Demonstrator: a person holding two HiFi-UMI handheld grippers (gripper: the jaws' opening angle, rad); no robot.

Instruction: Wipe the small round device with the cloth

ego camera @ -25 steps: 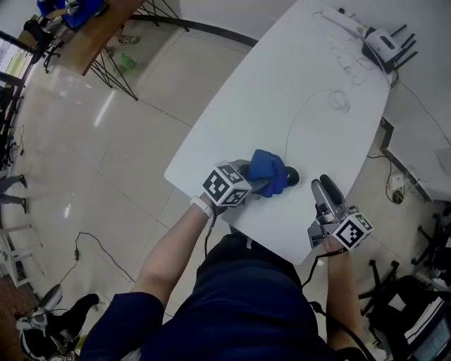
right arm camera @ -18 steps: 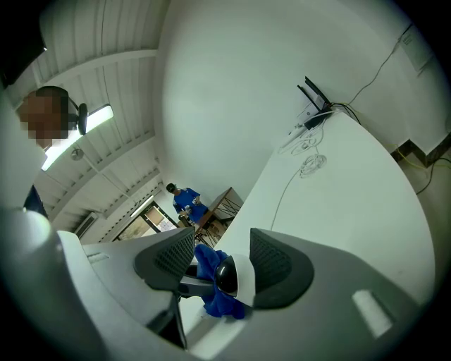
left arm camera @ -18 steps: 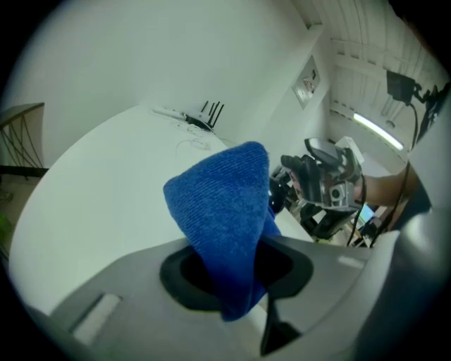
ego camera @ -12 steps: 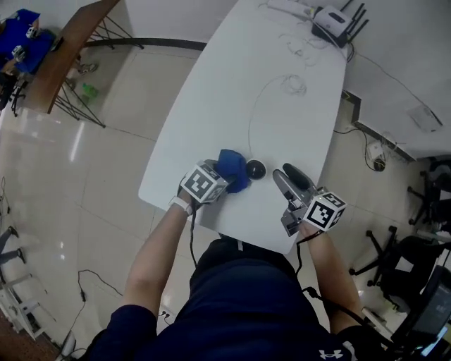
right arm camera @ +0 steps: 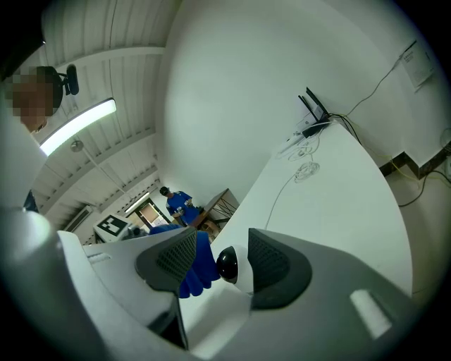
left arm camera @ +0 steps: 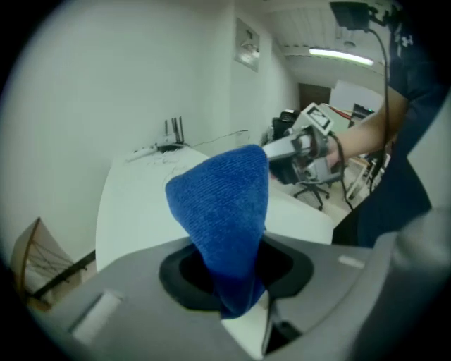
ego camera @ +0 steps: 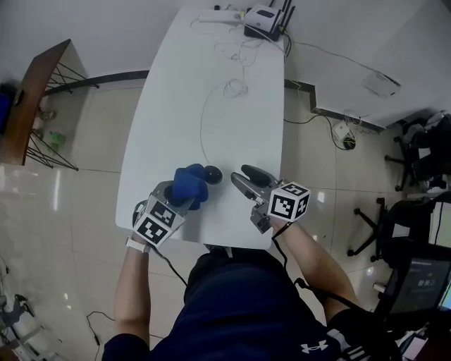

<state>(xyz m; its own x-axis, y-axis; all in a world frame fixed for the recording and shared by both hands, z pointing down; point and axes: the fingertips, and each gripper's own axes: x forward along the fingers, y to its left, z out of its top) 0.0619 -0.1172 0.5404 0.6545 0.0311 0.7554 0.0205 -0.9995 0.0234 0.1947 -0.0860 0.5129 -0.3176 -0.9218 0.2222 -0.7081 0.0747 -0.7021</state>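
The small round device (ego camera: 213,173), a black dome on a white base, sits near the front of the white table (ego camera: 176,106). A blue cloth (ego camera: 189,185) bunches right against its left side, with my left gripper (ego camera: 180,197) shut on it. In the left gripper view the cloth (left arm camera: 222,211) stands up out of the jaws of that gripper (left arm camera: 229,285). My right gripper (ego camera: 241,178) is just right of the device, open, a small gap away. The right gripper view shows the device (right arm camera: 229,266) framed between its pads (right arm camera: 271,259), with the cloth (right arm camera: 196,271) beside it.
A thin cable (ego camera: 204,116) runs from the device up the table to a coil (ego camera: 236,88). A router (ego camera: 264,14) and a power strip (ego camera: 215,15) lie at the far end. A wooden table (ego camera: 39,77) stands left, office chairs (ego camera: 373,225) right.
The head view has swung, so the table now runs straight away. My left gripper has rolled and drawn the cloth back off the device. The right gripper has kept its place.
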